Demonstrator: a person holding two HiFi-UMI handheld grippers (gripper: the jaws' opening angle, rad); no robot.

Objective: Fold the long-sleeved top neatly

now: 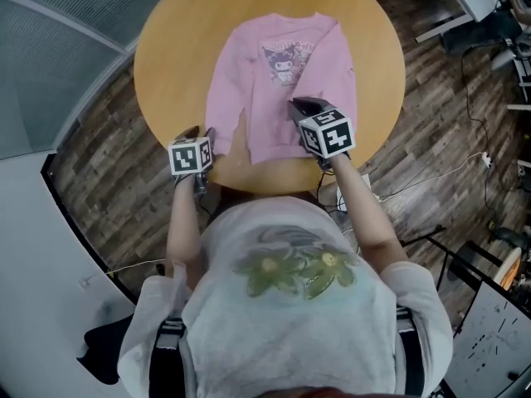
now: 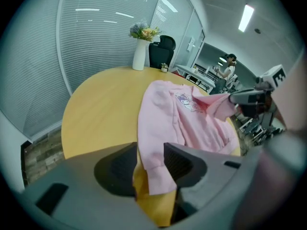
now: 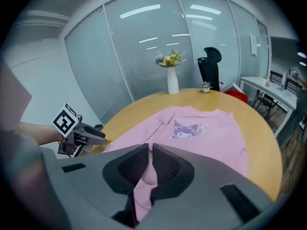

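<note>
A pink long-sleeved top (image 1: 282, 81) with a cartoon print lies front up on the round wooden table (image 1: 174, 48), its hem toward me. My left gripper (image 1: 205, 138) is at the near left edge. In the left gripper view its jaws (image 2: 150, 147) stand apart with the left sleeve's cuff (image 2: 156, 176) lying loosely between them on the table. My right gripper (image 1: 300, 104) is over the top's lower right part, shut on a raised fold of pink cloth (image 3: 148, 174), apparently the right sleeve. The left gripper view shows the right gripper (image 2: 235, 97) lifting that cloth.
A white vase of flowers (image 3: 171, 83) stands at the table's far edge, with a black office chair (image 3: 210, 66) behind it. Glass walls with blinds close off the back and left. Cables and equipment stands (image 1: 465, 181) lie on the wood floor to the right.
</note>
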